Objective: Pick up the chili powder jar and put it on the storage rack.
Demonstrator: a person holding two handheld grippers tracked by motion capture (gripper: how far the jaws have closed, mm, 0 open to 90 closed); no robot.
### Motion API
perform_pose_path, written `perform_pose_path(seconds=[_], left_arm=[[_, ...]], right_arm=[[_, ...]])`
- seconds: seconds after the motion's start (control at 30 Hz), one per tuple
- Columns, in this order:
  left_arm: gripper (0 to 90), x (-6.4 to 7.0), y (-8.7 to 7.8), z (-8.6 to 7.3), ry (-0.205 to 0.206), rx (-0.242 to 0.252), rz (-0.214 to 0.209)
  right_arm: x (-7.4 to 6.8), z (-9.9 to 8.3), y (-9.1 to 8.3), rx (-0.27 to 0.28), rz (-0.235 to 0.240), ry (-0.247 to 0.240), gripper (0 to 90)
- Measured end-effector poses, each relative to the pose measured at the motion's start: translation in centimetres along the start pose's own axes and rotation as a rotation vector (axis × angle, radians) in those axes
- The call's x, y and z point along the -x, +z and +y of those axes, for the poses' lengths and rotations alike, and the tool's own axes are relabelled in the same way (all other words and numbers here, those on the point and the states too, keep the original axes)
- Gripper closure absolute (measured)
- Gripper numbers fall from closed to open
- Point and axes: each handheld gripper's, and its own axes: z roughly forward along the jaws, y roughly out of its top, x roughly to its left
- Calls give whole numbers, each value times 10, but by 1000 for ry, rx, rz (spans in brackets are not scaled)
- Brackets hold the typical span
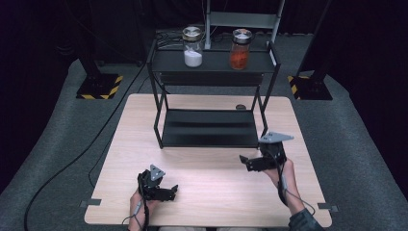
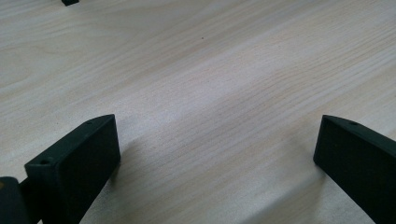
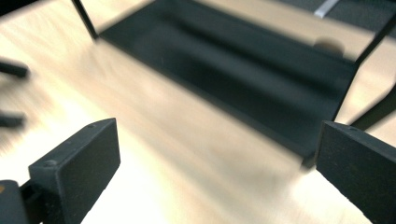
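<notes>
Two-tier black rack (image 1: 211,127) with both jars untouched on its top shelf; left gripper (image 1: 166,191) and right gripper (image 1: 248,161) wide apart, empty, work apparently unstarted.

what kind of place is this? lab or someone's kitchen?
Most likely a lab or data-collection studio, not a kitchen: black curtains all around, hazard-striped stand bases on grey carpet, and a bare wooden table with a black two-tier rack holding two jars.
</notes>
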Motion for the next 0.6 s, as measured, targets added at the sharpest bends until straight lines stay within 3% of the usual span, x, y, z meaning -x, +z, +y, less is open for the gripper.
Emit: perform_pose_path(seconds=[0.13,0.27,0.33,0.43,0.6], left_arm=[[0,0,0,0,0,0,0],[0,0,0,0,2,0,1],[0,0,0,0,1,1,1],[0,0,0,0,1,1,2],[0,0,0,0,1,0,1]], right_arm=[[-10,-40,11,-18,-24,10,0],[-19,-75,18,-46,-33,-16,0],[-17,-90,17,-33,-17,15,0],[-18,-111,16,-23,-35,61,0],[-21,-120,13,-19,-57,73,0]])
